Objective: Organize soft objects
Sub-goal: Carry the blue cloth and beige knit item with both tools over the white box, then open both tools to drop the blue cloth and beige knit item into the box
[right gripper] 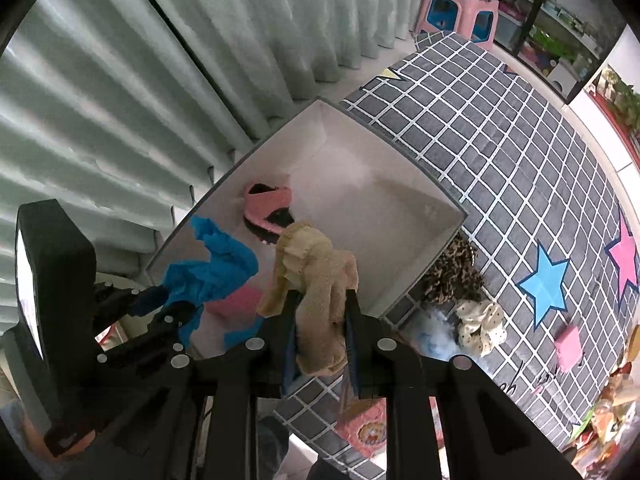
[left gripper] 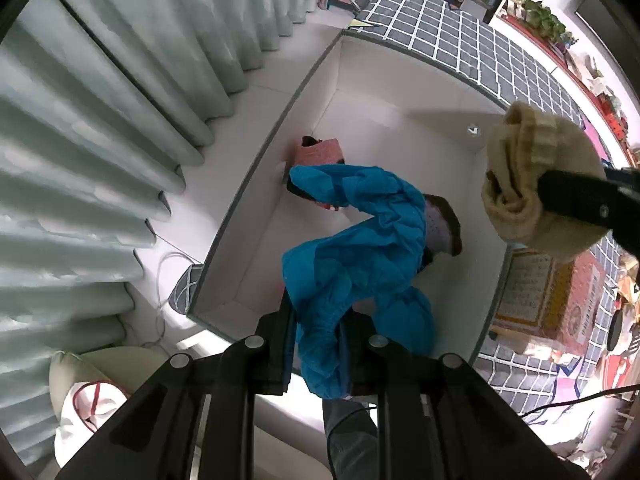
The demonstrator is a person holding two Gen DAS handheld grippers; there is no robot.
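A white open box (left gripper: 400,92) (right gripper: 400,236) stands on the checked mat. My left gripper (left gripper: 320,340) is shut on a crumpled blue cloth (left gripper: 360,248) and holds it above the box; it also shows in the right wrist view (right gripper: 208,272). My right gripper (right gripper: 320,304) is shut on a beige knitted sock (right gripper: 316,280), held over the box's near side; the sock shows at right in the left wrist view (left gripper: 532,176). Pink slippers (left gripper: 320,152) (right gripper: 268,208) lie inside the box, partly hidden by the cloth.
A leopard-print scrunchie (right gripper: 452,272), a dotted cream scrunchie (right gripper: 480,324), a pale blue fluffy item (right gripper: 432,332) and a small pink pad (right gripper: 568,344) lie on the grey checked mat (right gripper: 500,140). Curtains (left gripper: 100,120) hang at left. A pink stool (right gripper: 460,12) stands behind.
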